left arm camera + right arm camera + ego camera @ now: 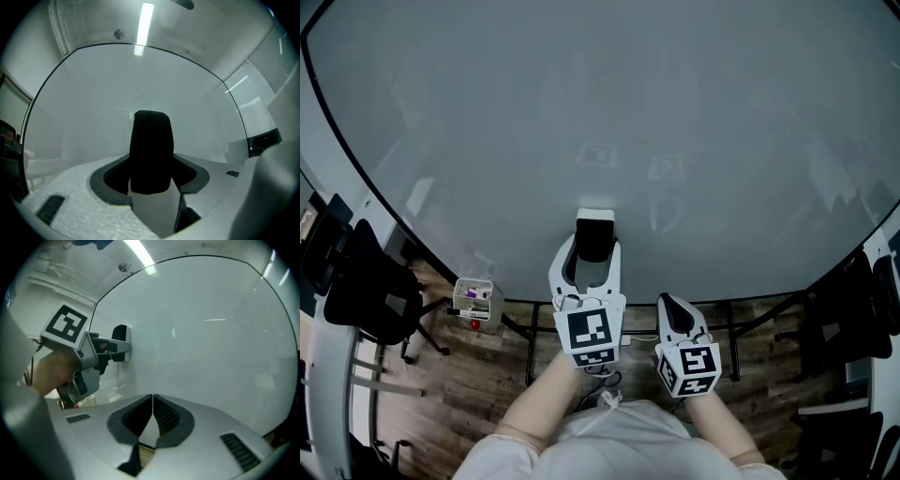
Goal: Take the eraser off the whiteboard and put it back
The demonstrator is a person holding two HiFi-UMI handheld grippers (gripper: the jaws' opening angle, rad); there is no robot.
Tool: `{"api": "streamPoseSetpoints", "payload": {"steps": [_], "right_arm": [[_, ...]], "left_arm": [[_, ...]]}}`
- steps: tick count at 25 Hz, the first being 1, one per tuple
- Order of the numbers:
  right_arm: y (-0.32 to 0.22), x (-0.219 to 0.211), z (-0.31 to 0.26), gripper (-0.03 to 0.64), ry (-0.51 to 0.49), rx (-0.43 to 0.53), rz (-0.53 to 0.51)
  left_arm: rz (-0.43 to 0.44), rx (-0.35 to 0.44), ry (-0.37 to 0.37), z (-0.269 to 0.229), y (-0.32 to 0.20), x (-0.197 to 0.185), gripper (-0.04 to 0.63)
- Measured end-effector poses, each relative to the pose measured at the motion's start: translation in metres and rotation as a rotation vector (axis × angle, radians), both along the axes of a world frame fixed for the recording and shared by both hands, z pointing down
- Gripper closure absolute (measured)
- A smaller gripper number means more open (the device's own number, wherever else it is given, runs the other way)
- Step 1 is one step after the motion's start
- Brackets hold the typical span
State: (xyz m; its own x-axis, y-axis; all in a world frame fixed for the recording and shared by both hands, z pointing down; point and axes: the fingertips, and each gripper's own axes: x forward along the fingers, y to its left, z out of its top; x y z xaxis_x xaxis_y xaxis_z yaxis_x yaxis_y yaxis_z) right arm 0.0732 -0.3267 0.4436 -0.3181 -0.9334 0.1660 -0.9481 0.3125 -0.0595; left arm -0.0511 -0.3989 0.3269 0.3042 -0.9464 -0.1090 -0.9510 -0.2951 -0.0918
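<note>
The left tongs (593, 251) are closed on the block-shaped eraser with black felt and a white plastic back (151, 154), 1 pad on each long side. The eraser stands upright between them and, in the right gripper view, sits against the large pale-grey whiteboard (600, 122), low on its face near the middle. I cannot tell whether it is pressed on or only just touching.

The right tongs (153, 416) are closed on nothing. They hang near the left pair, a little lower and just short of the board.

By its look the eraser is light and stiff in the body. The felt face will give a little, and the plastic sides are likely smooth. A hold across the 2 long sides, as now, seems best, leaving the felt free to lie flat on the board. If it clings by a magnet, it should come off with a straight pull and snap back when brought near.

The board around it is bare. Below its lower edge are a small white caddy of markers (474, 298), dark office chairs (366, 281) at the left and a wood-plank floor (487, 375), all well apart from the eraser. Nothing stands in the way.
</note>
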Motion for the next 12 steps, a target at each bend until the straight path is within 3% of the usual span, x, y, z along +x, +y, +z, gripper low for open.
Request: {"api": "streamPoseSetpoints", "payload": {"steps": [12], "right_arm": [[0.014,0.003,0.001,0.589,-0.002,0.004,-0.005]], "left_arm": [[-0.018,0.020,0.008,0.001,0.016,-0.002,0.333]]}}
